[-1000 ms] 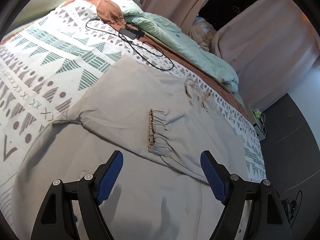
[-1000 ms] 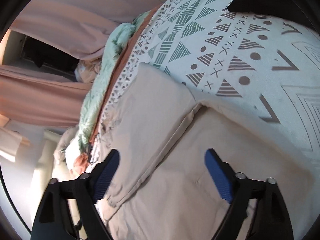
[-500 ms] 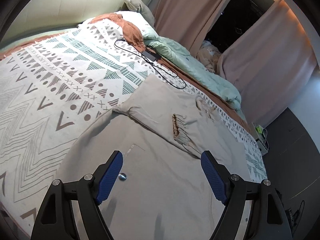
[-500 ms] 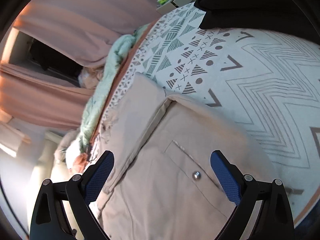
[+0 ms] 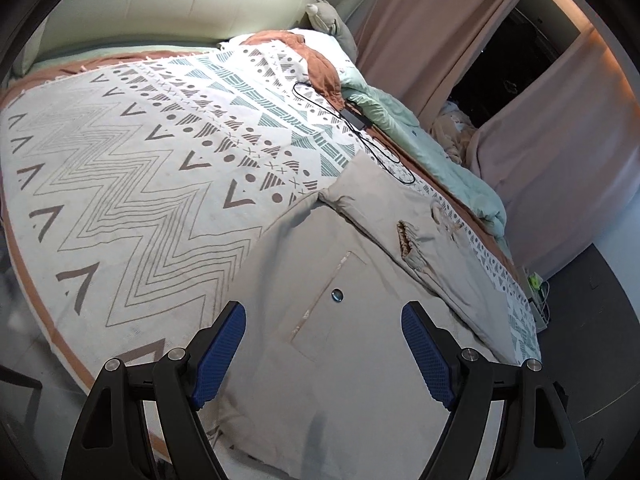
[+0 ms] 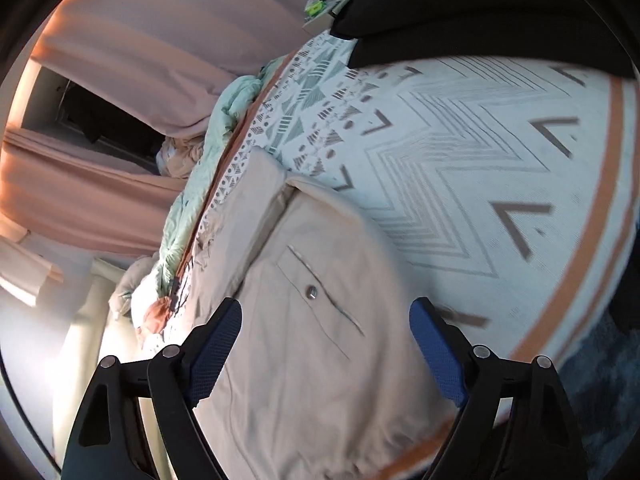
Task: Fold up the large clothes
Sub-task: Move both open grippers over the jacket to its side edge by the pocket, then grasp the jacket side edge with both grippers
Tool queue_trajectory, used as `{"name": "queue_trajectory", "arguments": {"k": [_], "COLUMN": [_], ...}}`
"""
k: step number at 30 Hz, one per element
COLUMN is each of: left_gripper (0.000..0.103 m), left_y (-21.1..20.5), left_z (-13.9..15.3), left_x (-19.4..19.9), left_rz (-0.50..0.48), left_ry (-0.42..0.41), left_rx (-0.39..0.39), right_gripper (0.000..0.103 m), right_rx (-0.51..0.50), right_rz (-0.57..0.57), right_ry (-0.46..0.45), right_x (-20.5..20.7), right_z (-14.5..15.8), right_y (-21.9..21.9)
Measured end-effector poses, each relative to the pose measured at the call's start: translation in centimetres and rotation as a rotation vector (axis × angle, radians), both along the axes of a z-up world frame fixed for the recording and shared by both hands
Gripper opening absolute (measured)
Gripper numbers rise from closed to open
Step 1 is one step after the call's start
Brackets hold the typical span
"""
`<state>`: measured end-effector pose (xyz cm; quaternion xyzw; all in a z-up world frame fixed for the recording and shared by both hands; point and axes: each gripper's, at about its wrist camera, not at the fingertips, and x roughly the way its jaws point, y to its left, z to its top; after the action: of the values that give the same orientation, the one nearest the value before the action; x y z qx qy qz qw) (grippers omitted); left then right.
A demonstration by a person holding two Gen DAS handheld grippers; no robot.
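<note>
A beige garment (image 5: 360,300) lies flat on the patterned bedspread (image 5: 140,184), a sleeve with an elastic cuff (image 5: 408,240) folded across it and a snap-buttoned pocket (image 5: 337,295) facing up. My left gripper (image 5: 324,354) hovers open over the garment's near hem, with nothing between its blue pads. The right wrist view shows the same garment (image 6: 320,340) with its pocket snap (image 6: 311,291). My right gripper (image 6: 326,350) hangs above that cloth near the bed's edge; its jaws are closing, wide apart, and they hold nothing.
A black charger and cable (image 5: 352,116) lie on the bedspread beyond the garment. A mint duvet (image 5: 420,136) is bunched along the far side by pink curtains (image 5: 560,120). A black cloth (image 6: 480,12) sits at the bed's far end. Dark floor (image 5: 592,320) lies beside the bed.
Both grippers have drawn back along the garment toward its hem, so the pocket and snap now show. The folded sleeve looks farther away. The right jaws have narrowed slightly.
</note>
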<state>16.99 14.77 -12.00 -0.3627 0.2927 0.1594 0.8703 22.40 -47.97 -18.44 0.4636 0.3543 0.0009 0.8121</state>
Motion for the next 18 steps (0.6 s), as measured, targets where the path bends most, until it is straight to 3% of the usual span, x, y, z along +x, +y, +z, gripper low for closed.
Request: {"name": "queue_trajectory", "arguments": {"k": [5,12,15,18], "left_gripper": [0.080,0.060,0.044,0.043], "left_y": [0.9,2.8,3.5,4.1], "left_z": [-1.7,-4.4,-6.4,-7.8], "left_x": [-1.6,-2.4,-2.1,-2.0], "left_rz": [0.068,0.081,0.069,0.064], "left_ry": [0.064,0.110,0.164,0.183], "left_rx": [-0.045,-0.132,-0.213,-0.274], "right_gripper": [0.077,0.070,0.056,0.054], "right_rx": [0.049,0.070,0.113,0.125], "right_rz": [-0.002,0.018,0.038,0.044], "right_ry": [0.025,0.075,0.092,0.138], "right_x": [-1.4,-2.1,-1.9,-1.5], "right_z": [-1.7,-3.7,-4.8,-5.9], "right_y": [-0.7,-1.0,-1.0,-0.9]}}
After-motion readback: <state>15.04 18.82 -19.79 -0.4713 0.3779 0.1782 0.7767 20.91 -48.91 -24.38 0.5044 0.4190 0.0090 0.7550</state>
